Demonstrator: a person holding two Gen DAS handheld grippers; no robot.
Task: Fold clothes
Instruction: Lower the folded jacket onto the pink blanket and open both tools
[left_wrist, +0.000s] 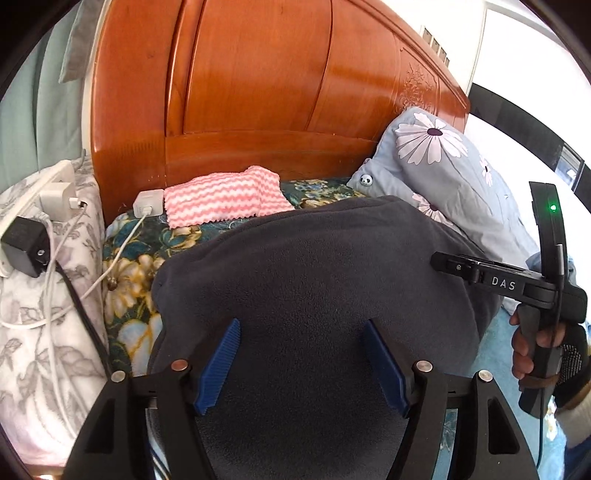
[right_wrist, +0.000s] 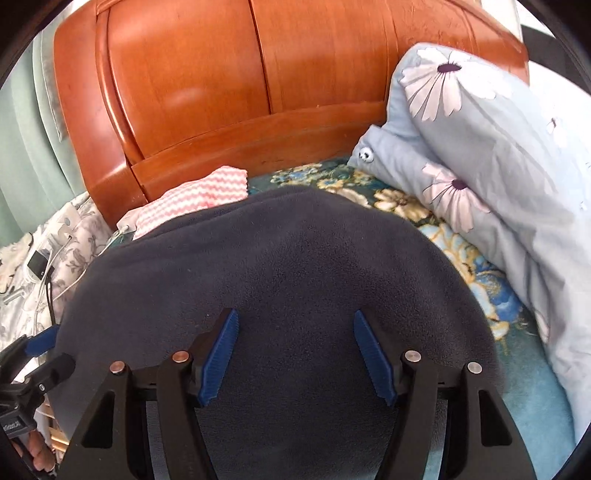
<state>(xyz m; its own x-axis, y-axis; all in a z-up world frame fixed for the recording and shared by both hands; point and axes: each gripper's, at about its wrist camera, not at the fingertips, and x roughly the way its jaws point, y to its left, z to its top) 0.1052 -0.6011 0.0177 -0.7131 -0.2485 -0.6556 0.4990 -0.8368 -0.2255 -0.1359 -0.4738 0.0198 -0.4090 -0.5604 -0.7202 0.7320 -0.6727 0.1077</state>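
Left tongs: jaws stand wide apart, blue ribbed pads clear of the cloth, nothing between them but open air above the fleece.
Right tongs: same story, jaws spread wide, blue pads gripping nothing; in the left wrist view this tool shows at 3 o'clock, a hand wrapped round its grip.
Dark grey fleece garment: lies spread on the bed, filling the middle of both views, directly under both pairs of tongs; its far edge runs toward 12 o'clock, its surface smooth and rounded.
Bed: floral teal cover, showing at 9 o'clock of the fleece and again at 2 o'clock in the right wrist view.
Pink-and-white zigzag cloth: at 11 o'clock of the fleece, against the wooden headboard; whether fleece and cloth touch, can't tell.
Blue daisy-print pillow: propped at 2 o'clock, leaning on the headboard, just beside the fleece.
White charger: just left of the pink cloth, its cable trailing toward 8 o'clock.
Grey floral blanket: at 9 o'clock, off the bed's edge, carrying a power strip and plugs.
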